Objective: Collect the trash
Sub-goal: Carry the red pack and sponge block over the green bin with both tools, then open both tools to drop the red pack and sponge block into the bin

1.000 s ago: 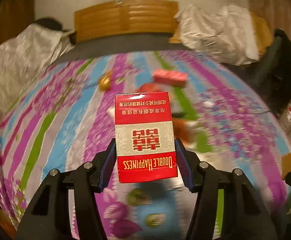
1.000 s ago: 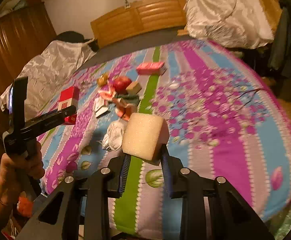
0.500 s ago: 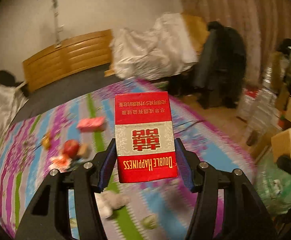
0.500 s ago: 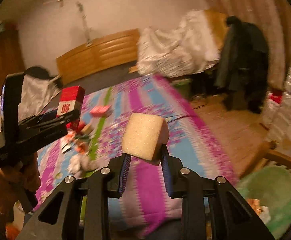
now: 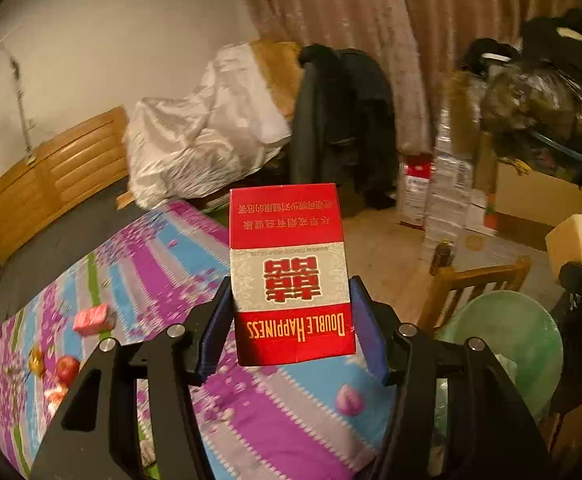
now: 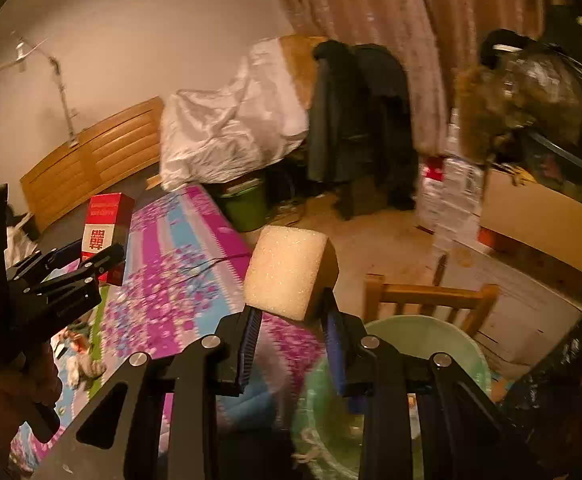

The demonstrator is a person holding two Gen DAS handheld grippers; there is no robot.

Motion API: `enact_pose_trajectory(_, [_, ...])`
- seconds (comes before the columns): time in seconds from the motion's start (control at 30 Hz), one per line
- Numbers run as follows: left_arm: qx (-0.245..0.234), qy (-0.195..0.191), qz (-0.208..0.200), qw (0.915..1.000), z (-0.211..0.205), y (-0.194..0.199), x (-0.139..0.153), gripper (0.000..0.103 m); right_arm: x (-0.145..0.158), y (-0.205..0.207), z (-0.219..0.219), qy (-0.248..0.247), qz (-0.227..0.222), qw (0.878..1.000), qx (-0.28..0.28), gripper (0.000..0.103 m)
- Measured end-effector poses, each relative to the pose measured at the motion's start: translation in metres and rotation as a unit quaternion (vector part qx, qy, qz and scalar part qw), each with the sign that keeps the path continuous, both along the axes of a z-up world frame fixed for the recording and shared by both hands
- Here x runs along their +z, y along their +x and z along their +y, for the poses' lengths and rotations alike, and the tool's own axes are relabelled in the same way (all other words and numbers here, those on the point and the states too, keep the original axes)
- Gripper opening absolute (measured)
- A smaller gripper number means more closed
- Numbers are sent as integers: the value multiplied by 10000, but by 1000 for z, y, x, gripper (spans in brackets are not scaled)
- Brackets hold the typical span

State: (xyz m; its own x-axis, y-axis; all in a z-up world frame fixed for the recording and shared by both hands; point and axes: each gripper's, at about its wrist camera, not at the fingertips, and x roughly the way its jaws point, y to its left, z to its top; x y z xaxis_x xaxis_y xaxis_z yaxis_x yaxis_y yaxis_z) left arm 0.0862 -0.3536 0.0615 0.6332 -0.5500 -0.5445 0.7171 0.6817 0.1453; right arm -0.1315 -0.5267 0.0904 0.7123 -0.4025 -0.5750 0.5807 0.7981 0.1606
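A red cigarette box [image 5: 289,272] marked "Double Happiness" stands upside down between the pads of my left gripper [image 5: 291,332], which is shut on it over the bed's right edge. The same box [image 6: 105,236] shows at the left of the right wrist view, with the left gripper [image 6: 87,260] and the hand holding it. My right gripper [image 6: 291,332] is shut on a pale yellow sponge block [image 6: 291,272], held just above a green basin [image 6: 423,340] with scraps in it. That basin [image 5: 519,340] and the sponge [image 5: 575,240] also appear at the right of the left wrist view.
A flowered striped bedspread [image 5: 163,280] still carries a pink pack [image 5: 91,320], an apple [image 5: 67,368] and other scraps. A wooden chair back [image 6: 431,296] stands behind the basin. Boxes [image 6: 543,208], a green bucket [image 6: 247,204] and hung dark coats [image 6: 355,120] crowd the floor.
Both grippers have swung right from over the middle of the bed to its right edge, each keeping its hold. The green basin and chair have come into view.
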Motion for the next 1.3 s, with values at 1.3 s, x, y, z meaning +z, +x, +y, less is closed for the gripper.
enact_pose_trajectory(1.3, [-1967, 1250, 232, 9722, -155, -97, -78, 55, -81, -87, -104, 872, 666, 9875, -1129, 31])
